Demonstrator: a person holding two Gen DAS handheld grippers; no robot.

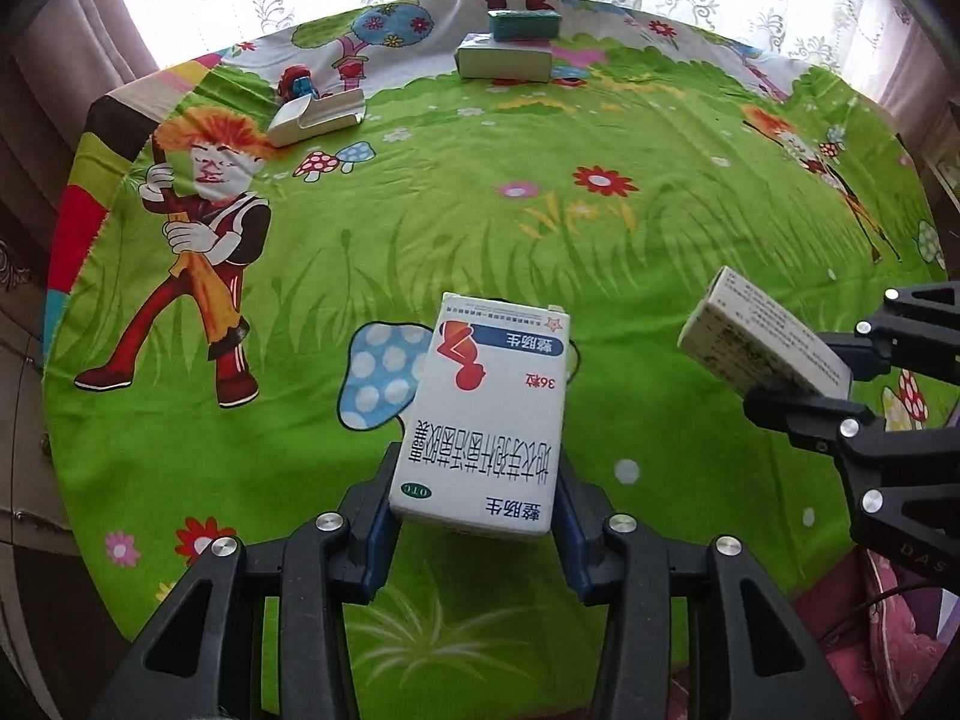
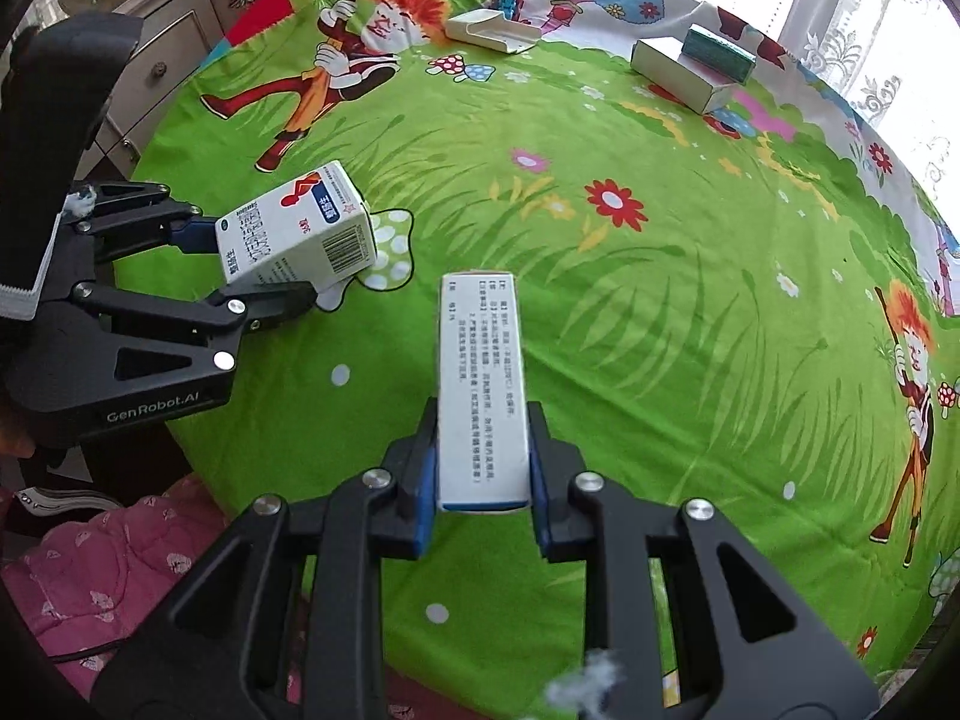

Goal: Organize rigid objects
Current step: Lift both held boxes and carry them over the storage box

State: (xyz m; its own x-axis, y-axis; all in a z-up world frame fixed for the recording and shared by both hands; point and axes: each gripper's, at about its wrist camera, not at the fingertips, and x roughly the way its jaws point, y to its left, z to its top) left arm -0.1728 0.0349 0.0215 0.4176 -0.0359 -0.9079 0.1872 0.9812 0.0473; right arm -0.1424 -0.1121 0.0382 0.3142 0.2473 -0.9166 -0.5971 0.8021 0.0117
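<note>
The left tool (image 1: 477,516) clamps the white medicine box (image 1: 486,414) by its lower end; the right tool (image 2: 480,480) clamps a narrow printed box (image 2: 483,390) likewise. Both are held above the green worktop (image 1: 600,276), well short of the stacked boxes (image 1: 510,48) at the far edge. Risk: low grips let either box pivot or slip during transport

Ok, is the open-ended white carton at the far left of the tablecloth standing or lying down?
Lying down. The white carton rests on its long side on the green tablecloth, open flap end raised.
</note>
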